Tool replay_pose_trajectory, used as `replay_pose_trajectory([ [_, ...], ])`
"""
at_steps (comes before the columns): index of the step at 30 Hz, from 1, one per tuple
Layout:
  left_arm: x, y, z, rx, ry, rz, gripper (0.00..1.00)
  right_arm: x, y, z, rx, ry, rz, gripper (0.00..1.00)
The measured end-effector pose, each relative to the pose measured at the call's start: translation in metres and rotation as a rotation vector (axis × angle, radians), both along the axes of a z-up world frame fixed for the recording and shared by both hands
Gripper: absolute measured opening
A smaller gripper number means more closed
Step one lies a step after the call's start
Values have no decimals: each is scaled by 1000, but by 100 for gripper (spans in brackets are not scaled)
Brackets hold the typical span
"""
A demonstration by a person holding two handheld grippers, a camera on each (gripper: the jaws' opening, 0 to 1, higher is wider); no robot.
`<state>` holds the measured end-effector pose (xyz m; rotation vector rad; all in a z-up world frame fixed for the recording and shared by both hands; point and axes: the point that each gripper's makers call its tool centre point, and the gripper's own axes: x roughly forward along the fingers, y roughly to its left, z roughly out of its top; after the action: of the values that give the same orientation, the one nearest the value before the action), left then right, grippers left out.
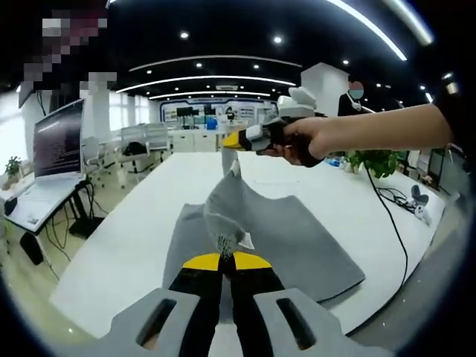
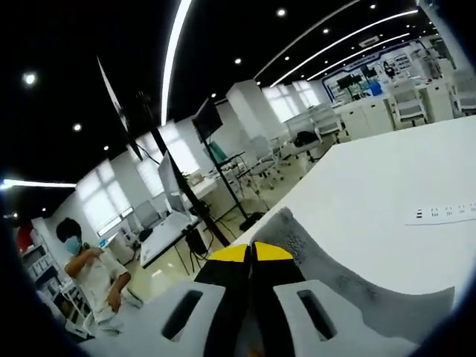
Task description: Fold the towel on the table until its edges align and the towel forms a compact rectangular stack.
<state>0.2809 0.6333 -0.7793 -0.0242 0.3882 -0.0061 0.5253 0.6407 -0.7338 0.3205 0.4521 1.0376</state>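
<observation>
A: What is held nearest, at six o'clock?
B: The soft grey fabric towel (image 1: 297, 238) is clamped by the left gripper (image 1: 224, 258); a second corner is pinched at twelve o'clock by the right gripper (image 1: 236, 140).

A: How much is done?
B: One fold seems started. The towel is lifted off the white table (image 1: 126, 245); aligning is left.
</observation>
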Motion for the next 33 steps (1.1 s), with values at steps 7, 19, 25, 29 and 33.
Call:
replay_pose_trajectory([
  [7, -1, 15, -17, -13, 19, -14, 4, 5, 23, -27, -52, 4, 14, 0],
  [19, 5, 38, -44, -69, 46, 15, 3, 14, 59, -88, -206, -18, 18, 0],
  [25, 2, 53, -70, -160, 58, 100, 3, 13, 73, -112, -255, -34, 28, 0],
  [29, -1, 55, -83, -239, 48, 144, 3, 14, 81, -131, -291, -39, 38, 0],
  [33, -1, 60, -98, -265, 51, 167, 4, 11, 88, -144, -339, -83, 65, 0],
])
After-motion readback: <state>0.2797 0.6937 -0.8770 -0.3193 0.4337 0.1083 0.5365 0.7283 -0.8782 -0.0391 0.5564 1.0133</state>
